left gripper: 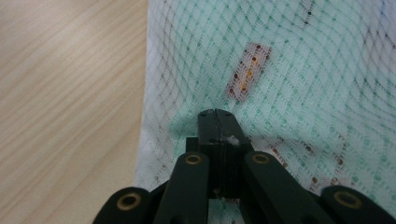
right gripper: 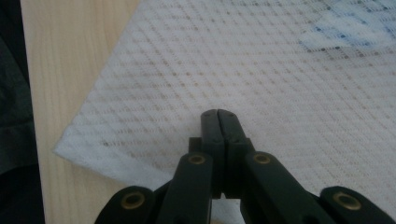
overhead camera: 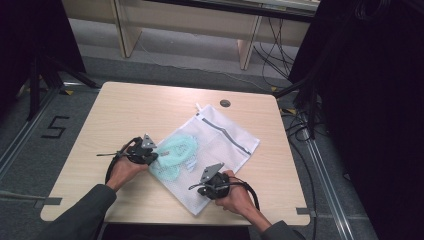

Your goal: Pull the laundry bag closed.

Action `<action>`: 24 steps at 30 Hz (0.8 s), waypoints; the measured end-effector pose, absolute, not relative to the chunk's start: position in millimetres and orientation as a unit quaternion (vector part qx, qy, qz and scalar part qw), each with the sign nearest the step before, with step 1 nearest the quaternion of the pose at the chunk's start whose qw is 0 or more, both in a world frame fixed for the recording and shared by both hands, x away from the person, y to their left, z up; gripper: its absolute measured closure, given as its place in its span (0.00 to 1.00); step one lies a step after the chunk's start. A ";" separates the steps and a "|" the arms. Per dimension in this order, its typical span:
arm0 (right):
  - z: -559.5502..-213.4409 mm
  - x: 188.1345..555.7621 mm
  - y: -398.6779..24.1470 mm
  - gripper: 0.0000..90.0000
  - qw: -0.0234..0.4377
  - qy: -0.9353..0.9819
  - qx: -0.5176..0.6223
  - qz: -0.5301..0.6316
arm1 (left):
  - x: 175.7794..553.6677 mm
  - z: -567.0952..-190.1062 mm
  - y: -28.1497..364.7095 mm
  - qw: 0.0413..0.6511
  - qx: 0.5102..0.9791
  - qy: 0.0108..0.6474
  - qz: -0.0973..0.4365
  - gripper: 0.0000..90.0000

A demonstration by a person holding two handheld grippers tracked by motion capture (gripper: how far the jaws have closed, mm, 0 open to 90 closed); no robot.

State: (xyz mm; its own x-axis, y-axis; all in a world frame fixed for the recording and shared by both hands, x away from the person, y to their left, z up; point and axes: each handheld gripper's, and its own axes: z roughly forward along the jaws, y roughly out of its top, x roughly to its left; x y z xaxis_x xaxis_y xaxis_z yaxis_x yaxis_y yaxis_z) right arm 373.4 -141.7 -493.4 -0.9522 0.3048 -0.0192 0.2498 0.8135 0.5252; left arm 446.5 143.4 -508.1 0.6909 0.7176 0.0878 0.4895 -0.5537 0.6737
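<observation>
A white mesh bag (overhead camera: 220,150) lies flat on the wooden table (overhead camera: 125,115), just right of the table's middle, set at a slant with one corner toward 12 o'clock and another toward 6 o'clock. Inside it, at the bag's 9 o'clock side, sits a bunched mint-green cloth (overhead camera: 177,150) that shows through the netting.

The left gripper (overhead camera: 150,156) is at the bag's 9 o'clock edge, pointing toward 3 o'clock. In the left gripper view its jaws are pressed fully together, the tips over the mesh where the green cloth lies beneath; whether any netting is pinched between them cannot be told. A small patch with orange dots (left gripper: 249,70) sits on the cloth at 1 o'clock from the tips.

The right gripper (overhead camera: 197,187) is near the bag's 6 o'clock corner, pointing toward 9 o'clock. In the right gripper view its jaws are also closed tight with nothing visibly between them, the tips above plain white mesh, and the bag's corner (right gripper: 70,144) lies at 8 o'clock from them.
</observation>
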 end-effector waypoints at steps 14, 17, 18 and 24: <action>-494.9 369.9 -123.6 1.00 0.047 0.951 0.131 0.277 | 466.3 -507.3 139.3 0.299 0.870 0.338 0.200 0.99; -495.5 368.9 -121.1 1.00 0.052 0.950 0.132 0.279 | 469.7 -508.0 138.0 0.302 0.867 0.342 0.203 0.99; -495.8 368.7 -120.5 1.00 0.045 0.949 0.137 0.281 | 471.0 -508.1 137.6 0.304 0.866 0.344 0.198 1.00; -495.9 368.1 -111.1 1.00 0.043 0.950 0.127 0.282 | 480.5 -508.0 134.7 0.299 0.869 0.336 0.208 0.99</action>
State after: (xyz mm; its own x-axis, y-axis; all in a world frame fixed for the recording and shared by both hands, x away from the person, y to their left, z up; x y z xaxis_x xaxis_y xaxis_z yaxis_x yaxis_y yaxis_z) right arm 368.1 -111.1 -495.9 -0.9643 0.2648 -0.0093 0.2169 0.8089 0.5465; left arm 480.5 134.7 -508.0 0.6875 0.7080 0.1616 0.4590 -0.5961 0.6588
